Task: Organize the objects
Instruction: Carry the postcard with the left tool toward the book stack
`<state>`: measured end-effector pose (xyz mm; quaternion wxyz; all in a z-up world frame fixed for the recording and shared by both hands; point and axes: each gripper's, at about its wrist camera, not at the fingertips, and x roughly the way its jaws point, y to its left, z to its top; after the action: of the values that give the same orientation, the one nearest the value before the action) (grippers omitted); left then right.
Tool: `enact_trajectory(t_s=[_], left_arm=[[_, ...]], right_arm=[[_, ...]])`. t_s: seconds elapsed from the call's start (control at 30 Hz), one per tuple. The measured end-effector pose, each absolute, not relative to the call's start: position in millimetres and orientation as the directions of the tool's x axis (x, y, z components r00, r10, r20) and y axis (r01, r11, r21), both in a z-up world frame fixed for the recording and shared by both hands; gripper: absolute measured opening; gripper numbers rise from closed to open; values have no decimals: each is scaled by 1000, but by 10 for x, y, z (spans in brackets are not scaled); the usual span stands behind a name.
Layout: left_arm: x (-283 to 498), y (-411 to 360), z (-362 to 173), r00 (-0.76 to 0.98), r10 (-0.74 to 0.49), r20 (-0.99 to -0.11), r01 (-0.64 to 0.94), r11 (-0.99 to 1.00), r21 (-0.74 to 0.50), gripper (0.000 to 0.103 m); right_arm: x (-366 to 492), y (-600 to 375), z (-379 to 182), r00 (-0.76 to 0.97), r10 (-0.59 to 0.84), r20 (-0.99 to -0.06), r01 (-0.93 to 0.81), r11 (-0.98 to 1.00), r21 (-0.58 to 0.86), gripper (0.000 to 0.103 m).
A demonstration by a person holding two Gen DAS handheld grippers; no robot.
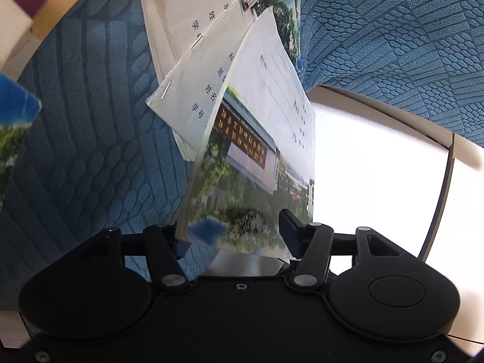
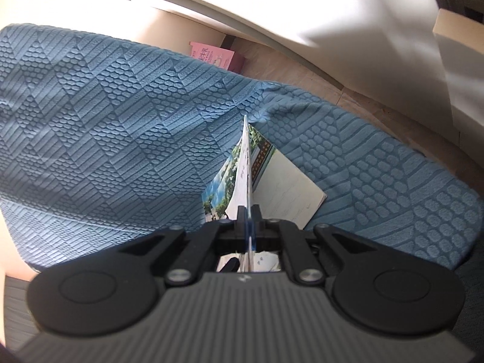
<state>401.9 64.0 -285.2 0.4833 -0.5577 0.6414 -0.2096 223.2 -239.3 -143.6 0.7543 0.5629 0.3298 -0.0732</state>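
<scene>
Right claw [image 2: 248,220] is pinched on a thin booklet [image 2: 245,163]; left claw [image 1: 231,239] is spread around another booklet [image 1: 257,139]. Both are judged light and floppy, best gripped near the stapled spine.

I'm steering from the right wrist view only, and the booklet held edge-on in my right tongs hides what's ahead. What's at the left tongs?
Observer: A booklet with a building photo on its cover sits tilted between the fingers of the left tongs. I cannot tell whether the pads press it.
Operator: Anything beyond it?
Observer: Stapled white booklets lie overlapping on the blue textured cover, just behind the tilted one.
Operator: Anything off to the side?
Observer: A booklet corner showing blue sky and greenery pokes in at the left edge of that view.
</scene>
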Motion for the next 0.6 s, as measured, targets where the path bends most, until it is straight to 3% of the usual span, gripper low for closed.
enact_trajectory(t_s=[0.27,0.6], left_arm=[[4172,543,-2870,57,-905,-421,-458,351,-817,41],[4273,386,-2601,5,-845,-535,-283,512,-811,23]], right_arm=[[2170,-2452,-1381,761,233,-605,492,399,774,4],[2200,-2318,-1157,728,120,-675,457,649,608,4]])
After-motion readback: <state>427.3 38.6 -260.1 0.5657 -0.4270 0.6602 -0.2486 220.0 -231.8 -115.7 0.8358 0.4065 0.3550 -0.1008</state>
